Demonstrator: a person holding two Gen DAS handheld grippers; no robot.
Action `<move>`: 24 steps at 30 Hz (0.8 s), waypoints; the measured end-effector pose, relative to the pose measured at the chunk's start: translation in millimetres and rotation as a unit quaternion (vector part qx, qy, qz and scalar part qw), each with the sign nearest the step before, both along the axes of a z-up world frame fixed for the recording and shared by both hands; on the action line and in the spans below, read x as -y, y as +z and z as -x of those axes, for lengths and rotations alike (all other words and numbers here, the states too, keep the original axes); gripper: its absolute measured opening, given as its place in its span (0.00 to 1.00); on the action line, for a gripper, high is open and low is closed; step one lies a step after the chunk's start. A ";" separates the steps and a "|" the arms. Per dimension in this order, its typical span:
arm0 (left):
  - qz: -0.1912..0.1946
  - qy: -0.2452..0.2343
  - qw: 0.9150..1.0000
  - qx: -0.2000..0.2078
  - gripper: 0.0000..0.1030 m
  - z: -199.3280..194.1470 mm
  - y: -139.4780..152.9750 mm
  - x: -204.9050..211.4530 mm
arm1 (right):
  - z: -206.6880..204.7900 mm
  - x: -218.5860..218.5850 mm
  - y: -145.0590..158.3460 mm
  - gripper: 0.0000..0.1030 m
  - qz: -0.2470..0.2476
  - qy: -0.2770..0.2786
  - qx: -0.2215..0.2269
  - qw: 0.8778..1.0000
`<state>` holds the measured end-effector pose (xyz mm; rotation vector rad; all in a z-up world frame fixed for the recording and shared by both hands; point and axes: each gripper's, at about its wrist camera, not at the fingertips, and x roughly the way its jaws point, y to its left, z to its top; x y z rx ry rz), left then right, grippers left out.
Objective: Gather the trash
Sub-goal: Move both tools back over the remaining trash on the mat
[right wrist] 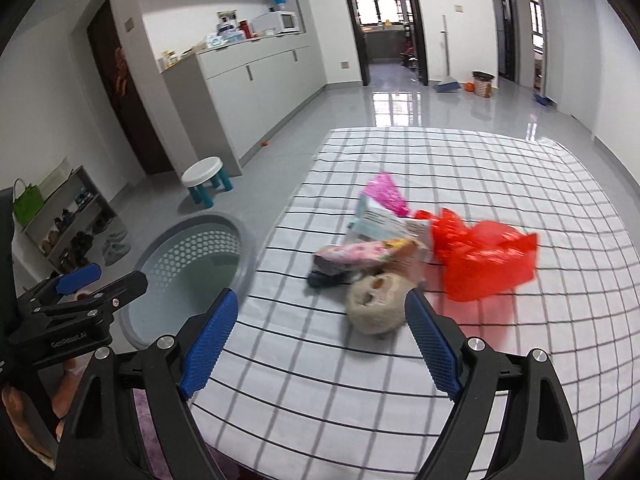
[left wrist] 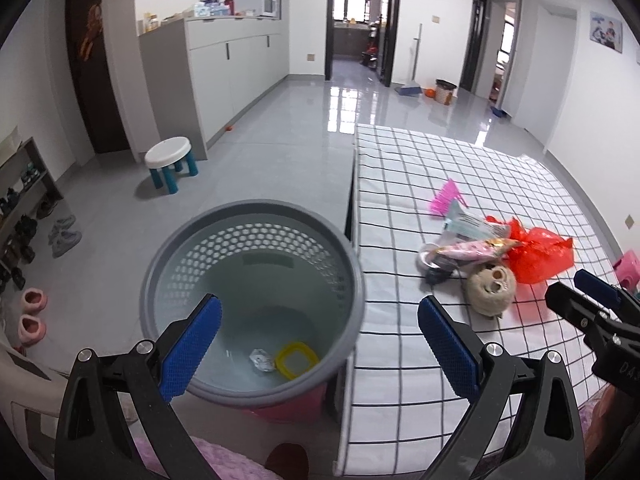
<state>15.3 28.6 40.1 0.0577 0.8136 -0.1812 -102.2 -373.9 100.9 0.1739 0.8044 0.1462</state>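
Observation:
A heap of trash lies on the checked tablecloth (right wrist: 500,184): a red plastic bag (right wrist: 480,256), a pink wrapper (right wrist: 352,254), a magenta wrapper (right wrist: 386,194), a pale packet (right wrist: 380,224) and a beige crumpled ball (right wrist: 374,308). The same heap shows in the left wrist view, with the red plastic bag (left wrist: 536,254) and the beige ball (left wrist: 490,290). My right gripper (right wrist: 320,324) is open, nothing between its pads, just short of the ball. My left gripper (left wrist: 320,332) hangs open over the grey perforated bin (left wrist: 252,236), which holds a yellow ring (left wrist: 296,360) and a crumpled scrap (left wrist: 262,360).
The bin (right wrist: 192,252) stands on the floor against the table's left edge. A white stool with teal legs (left wrist: 170,164) stands beyond it. A shoe rack (left wrist: 24,208) and slippers (left wrist: 32,316) line the left wall. Grey cabinets (left wrist: 236,68) run along the far left.

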 end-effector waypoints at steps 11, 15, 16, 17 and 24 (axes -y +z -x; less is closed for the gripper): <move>-0.009 -0.029 0.999 -0.013 0.94 4.6 -15.8 34.0 | 19.5 54.0 -20.3 0.79 0.005 -0.051 -0.019 0.999; -0.015 -0.041 0.999 -0.021 0.94 3.8 -23.8 48.2 | 22.2 69.9 -29.5 0.79 0.005 -0.066 -0.028 0.997; -0.016 -0.044 0.999 -0.023 0.94 3.6 -25.4 51.5 | 22.4 73.0 -31.2 0.79 0.005 -0.069 -0.029 0.997; -0.017 -0.047 0.998 -0.024 0.94 3.2 -27.0 54.9 | 22.4 77.2 -32.6 0.79 0.005 -0.073 -0.030 0.997; -0.027 -0.069 0.997 -0.035 0.94 -3.0 -37.0 87.0 | 17.4 100.4 -42.2 0.79 -0.001 -0.093 -0.036 0.995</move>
